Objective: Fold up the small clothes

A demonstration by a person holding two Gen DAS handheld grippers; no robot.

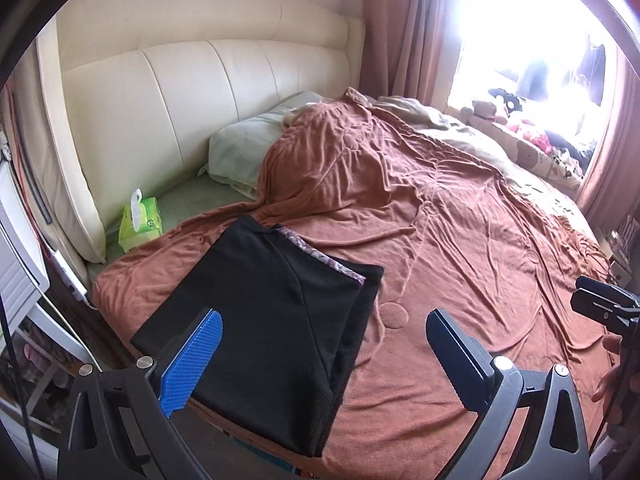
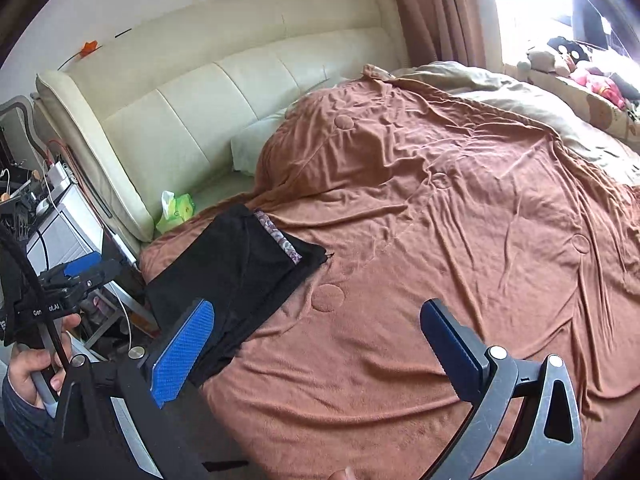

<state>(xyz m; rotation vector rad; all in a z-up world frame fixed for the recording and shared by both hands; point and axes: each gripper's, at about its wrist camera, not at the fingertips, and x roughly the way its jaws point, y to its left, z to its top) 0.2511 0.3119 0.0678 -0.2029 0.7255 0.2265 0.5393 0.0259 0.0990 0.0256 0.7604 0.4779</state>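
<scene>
A folded black garment (image 1: pixel 272 316) with a patterned trim strip lies flat on the brown blanket (image 1: pixel 460 248) near the bed's left front corner. It also shows in the right wrist view (image 2: pixel 236 276). My left gripper (image 1: pixel 324 328) is open and empty, held above the garment's near edge. My right gripper (image 2: pixel 316 320) is open and empty, above the blanket (image 2: pixel 440 240) just right of the garment. The left gripper shows at the left edge of the right wrist view (image 2: pixel 80 276), and the right one at the right edge of the left wrist view (image 1: pixel 600 304).
A green tissue pack (image 1: pixel 140 224) lies by the cream headboard (image 1: pixel 200 92). A pale pillow (image 1: pixel 244 148) sits at the bed's head. Soft toys (image 1: pixel 532 136) line the bright window sill. A white nightstand (image 2: pixel 68 216) stands left of the bed.
</scene>
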